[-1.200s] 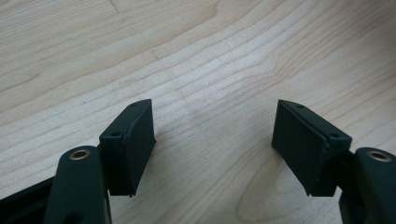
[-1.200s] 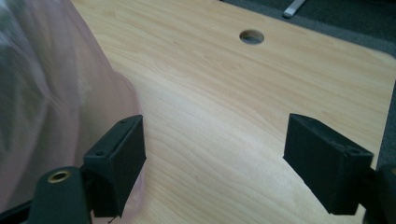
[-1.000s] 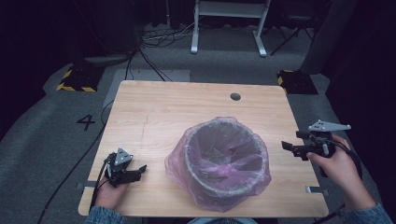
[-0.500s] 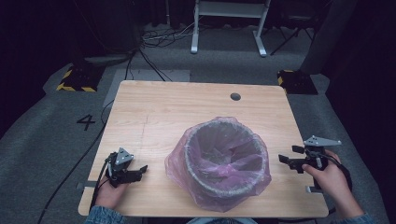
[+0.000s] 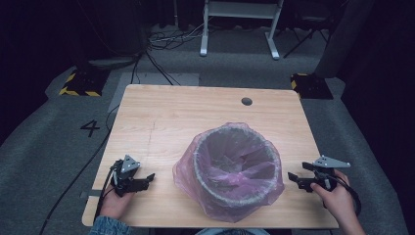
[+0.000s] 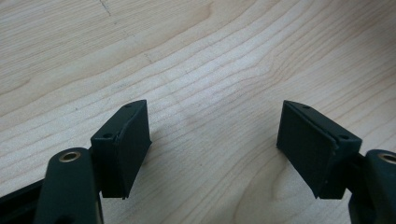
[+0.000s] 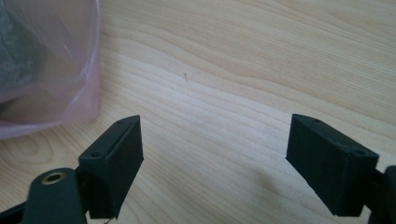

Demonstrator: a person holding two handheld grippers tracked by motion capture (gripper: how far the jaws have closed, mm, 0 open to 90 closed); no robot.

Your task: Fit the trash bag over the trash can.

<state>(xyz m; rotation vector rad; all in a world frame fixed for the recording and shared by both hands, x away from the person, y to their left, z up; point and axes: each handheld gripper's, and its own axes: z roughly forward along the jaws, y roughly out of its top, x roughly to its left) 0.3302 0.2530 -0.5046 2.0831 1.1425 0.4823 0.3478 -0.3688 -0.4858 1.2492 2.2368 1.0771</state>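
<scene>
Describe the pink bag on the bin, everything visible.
The pink bag is a thin, see-through plastic liner, wrinkled and glossy. It lines a round grey bin, and its mouth is folded out over the rim and hangs loosely down the outside, with the lower edge spreading onto the wooden table. Inside, it sags in creased folds, and no contents are visible. The bin stands upright near the table's front edge, between the two tongs. Nothing grips the bag; in the right gripper view its edge lies clear of the jaws.

pink-lined bin [image 5: 235, 169] mid table [image 5: 195, 112], L gripper [image 5: 145, 180] & R gripper [image 5: 296, 179] flanking
</scene>
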